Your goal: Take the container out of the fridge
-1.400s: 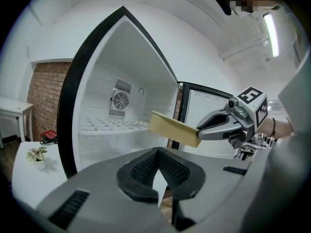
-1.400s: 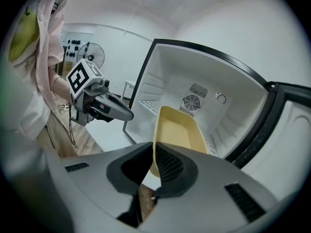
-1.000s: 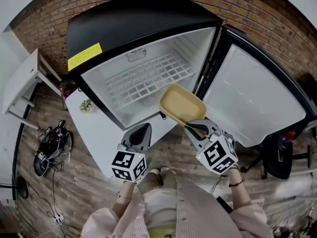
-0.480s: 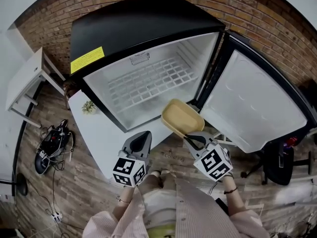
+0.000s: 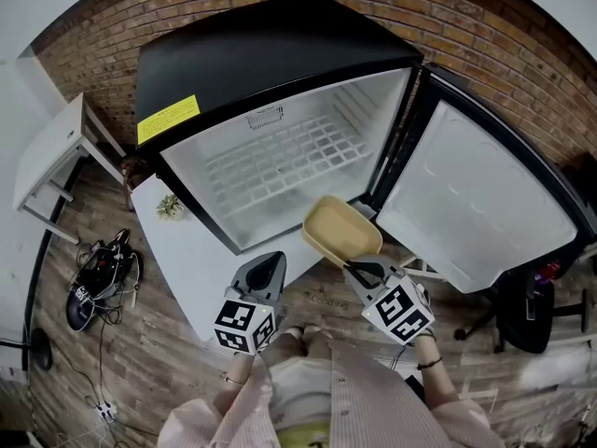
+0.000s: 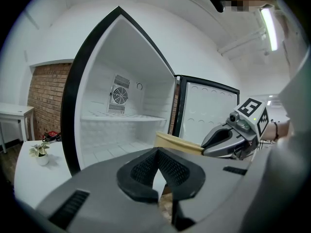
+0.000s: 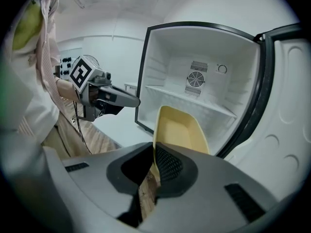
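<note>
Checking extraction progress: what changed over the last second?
The right gripper, shut on the yellow container throughout, drew it back toward the person, further out from the fridge opening. The left gripper drifted back slightly alongside, shut and empty as before. Nothing was newly grasped or released. The door stayed wide open.
</note>
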`<state>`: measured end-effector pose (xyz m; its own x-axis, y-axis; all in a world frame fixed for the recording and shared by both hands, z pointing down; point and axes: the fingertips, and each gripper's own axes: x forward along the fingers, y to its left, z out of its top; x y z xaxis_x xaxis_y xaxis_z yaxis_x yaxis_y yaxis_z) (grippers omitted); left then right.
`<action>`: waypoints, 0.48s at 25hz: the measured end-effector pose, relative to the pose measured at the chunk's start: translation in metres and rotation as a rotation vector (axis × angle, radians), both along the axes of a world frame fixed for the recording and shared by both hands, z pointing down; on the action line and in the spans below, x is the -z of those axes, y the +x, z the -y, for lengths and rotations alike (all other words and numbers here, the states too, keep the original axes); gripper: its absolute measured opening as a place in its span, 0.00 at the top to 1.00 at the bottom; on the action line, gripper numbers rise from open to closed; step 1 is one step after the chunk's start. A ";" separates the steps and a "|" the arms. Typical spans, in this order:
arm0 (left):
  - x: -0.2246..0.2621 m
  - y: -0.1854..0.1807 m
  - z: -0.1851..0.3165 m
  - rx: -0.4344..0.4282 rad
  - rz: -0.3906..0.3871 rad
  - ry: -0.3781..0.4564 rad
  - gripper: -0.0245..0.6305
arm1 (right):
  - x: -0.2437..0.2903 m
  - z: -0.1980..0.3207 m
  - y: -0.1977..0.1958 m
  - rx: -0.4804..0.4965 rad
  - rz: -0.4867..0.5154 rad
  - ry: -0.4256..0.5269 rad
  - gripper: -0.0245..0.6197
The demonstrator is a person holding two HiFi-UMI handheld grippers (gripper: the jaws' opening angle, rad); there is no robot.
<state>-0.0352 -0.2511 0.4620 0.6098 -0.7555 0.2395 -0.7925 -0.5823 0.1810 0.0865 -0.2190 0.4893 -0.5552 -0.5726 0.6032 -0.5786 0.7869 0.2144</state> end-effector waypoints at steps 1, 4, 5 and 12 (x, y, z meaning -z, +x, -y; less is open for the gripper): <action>0.000 0.000 0.000 0.000 0.002 0.000 0.98 | 0.001 0.000 0.000 0.001 0.000 0.003 0.93; 0.000 -0.001 0.001 0.001 0.004 0.003 0.98 | 0.004 0.001 0.000 0.000 -0.006 0.009 0.93; 0.001 -0.002 0.001 0.001 0.005 0.006 0.98 | 0.005 0.001 0.000 0.000 -0.009 0.011 0.93; 0.002 -0.003 0.003 0.001 0.009 0.012 0.98 | 0.008 0.002 0.000 0.008 -0.024 0.023 0.93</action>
<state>-0.0377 -0.2537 0.4596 0.6066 -0.7591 0.2361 -0.7949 -0.5833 0.1670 0.0861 -0.2208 0.4814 -0.5451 -0.5823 0.6031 -0.5671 0.7860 0.2463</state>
